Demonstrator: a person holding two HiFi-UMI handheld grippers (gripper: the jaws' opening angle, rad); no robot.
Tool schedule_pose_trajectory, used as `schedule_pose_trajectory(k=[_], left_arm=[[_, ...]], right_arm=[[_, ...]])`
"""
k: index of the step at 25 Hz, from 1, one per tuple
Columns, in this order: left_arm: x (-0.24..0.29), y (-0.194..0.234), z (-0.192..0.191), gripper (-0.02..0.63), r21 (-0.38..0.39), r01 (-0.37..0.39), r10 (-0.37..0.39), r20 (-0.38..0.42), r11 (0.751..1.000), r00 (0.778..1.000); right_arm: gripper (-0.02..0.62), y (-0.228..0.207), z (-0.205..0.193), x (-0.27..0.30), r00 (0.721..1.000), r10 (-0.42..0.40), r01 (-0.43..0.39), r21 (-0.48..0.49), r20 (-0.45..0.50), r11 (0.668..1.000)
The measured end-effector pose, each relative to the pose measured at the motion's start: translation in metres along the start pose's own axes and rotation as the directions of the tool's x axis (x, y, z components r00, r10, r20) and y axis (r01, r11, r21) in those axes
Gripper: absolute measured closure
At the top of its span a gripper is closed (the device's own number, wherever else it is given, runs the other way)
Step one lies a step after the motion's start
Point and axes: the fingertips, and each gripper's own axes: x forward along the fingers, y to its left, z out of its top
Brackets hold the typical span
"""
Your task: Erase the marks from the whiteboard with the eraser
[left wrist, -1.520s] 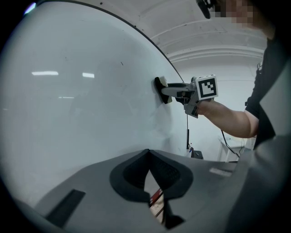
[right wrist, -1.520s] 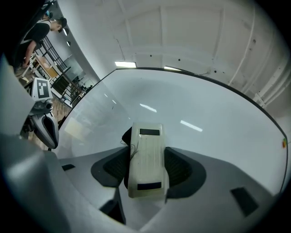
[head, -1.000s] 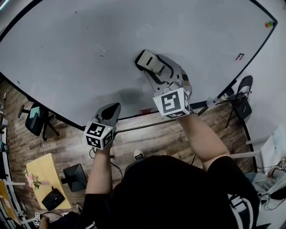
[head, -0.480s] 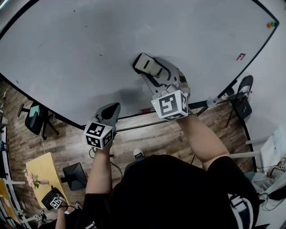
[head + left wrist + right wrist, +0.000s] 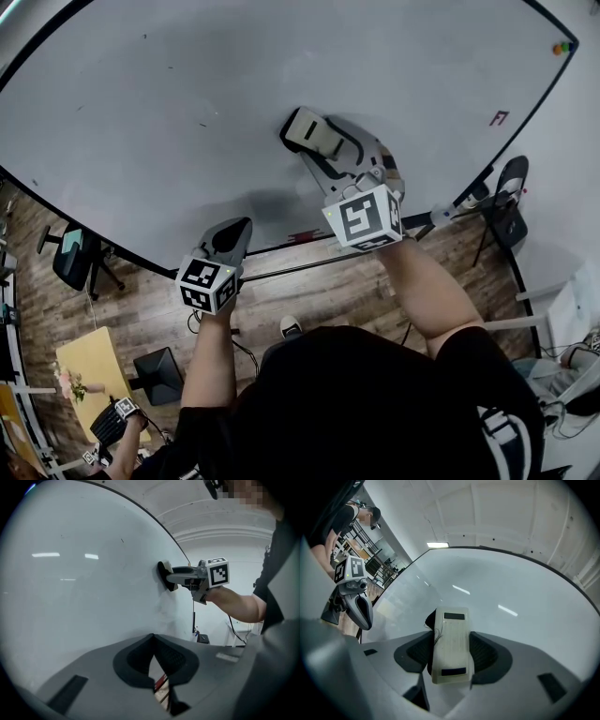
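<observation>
The whiteboard [image 5: 169, 112] stands upright in a dark frame, its surface mostly clean. Small dark specks show toward its left and centre, and one small red mark [image 5: 502, 118] sits near its right edge. The right gripper [image 5: 321, 142] is closed on the eraser [image 5: 306, 129]. In the right gripper view, the cream-coloured eraser [image 5: 451, 639] stands lengthwise between the two dark pads, clamped on both long sides, with a few loose threads hanging off its left edge. The left gripper view shows the right gripper [image 5: 174, 576] from the side, with the eraser's dark face [image 5: 164, 576] pressed flat against the whiteboard [image 5: 70, 588], roughly in the lower middle of the surface. The left gripper [image 5: 242, 228] is held lower and to the left, well apart from the eraser. It points at the whiteboard near the bottom frame, though whether it touches cannot be told. In its own view the left gripper [image 5: 152, 639] has its tips meeting and holds nothing; only a narrow slit shows behind the tips. Below the whiteboard's frame lies a wooden floor [image 5: 141, 300], with a dark chair [image 5: 73, 255] to the left and a yellow desk [image 5: 94, 361] further down.
</observation>
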Motion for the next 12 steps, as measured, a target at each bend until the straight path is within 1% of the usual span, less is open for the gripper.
schedule_pose_trajectory(k=[3,6,12], left_arm=[[0.004,-0.003,0.001,0.595,0.001,0.010,-0.010,-0.003,1.000,1.000],[0.009,-0.008,0.002,0.595,0.001,0.021,-0.021,-0.004,1.000,1.000],[0.014,-0.013,0.004,0.595,-0.002,0.037,-0.037,-0.011,0.999,0.999]], right_arm=[[0.360,-0.020,0.002,-0.005,0.999,-0.029,0.029,0.011,0.013,1.000],[0.360,-0.037,0.005,-0.009,0.998,-0.050,0.049,0.027,0.046,0.998],[0.360,-0.089,-0.007,-0.028,0.989,-0.144,0.140,0.076,0.044,0.987]])
